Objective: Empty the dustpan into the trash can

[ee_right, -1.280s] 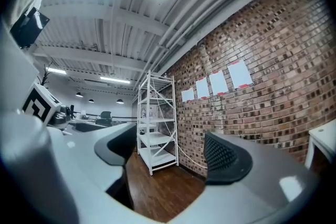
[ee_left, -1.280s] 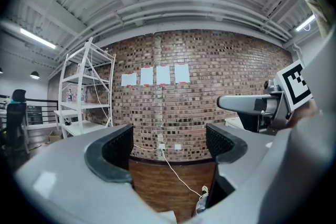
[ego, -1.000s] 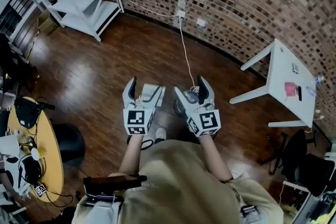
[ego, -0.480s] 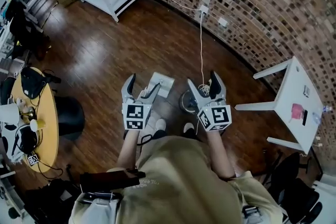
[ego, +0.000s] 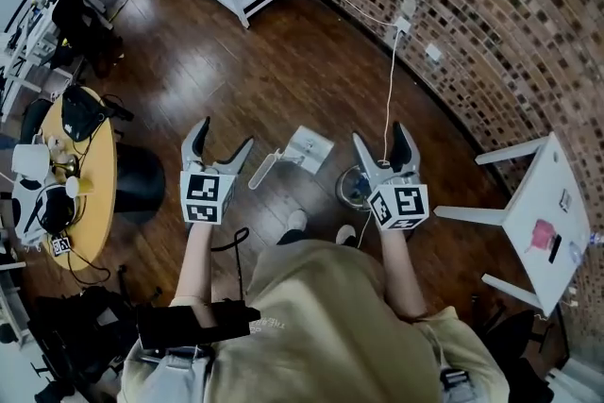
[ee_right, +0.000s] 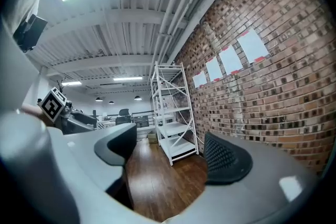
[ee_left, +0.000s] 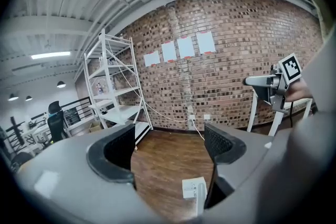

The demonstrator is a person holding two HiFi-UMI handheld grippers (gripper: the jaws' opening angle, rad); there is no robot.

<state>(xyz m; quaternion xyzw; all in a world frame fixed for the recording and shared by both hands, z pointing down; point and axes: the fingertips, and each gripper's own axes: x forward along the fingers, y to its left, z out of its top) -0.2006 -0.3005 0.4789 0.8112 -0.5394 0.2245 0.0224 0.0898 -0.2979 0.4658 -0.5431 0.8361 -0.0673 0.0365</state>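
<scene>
Fingers (ee_left: 116, 150) of the left gripper (ego: 223, 141) are standing wide apart, gripping nothing. Those of the right gripper (ego: 380, 139) are likewise gaping empty. Between both grippers, the white dustpan (ego: 300, 150) is lying on the wooden floor (ego: 283, 61), its handle pointing toward the left gripper. A round bin (ego: 351, 190) is sitting just under the right gripper.

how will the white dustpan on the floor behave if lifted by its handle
The dustpan looks like white plastic, so probably stiff and light. Lifted by its handle, which juts off one side, the pan end would likely dip.
</scene>
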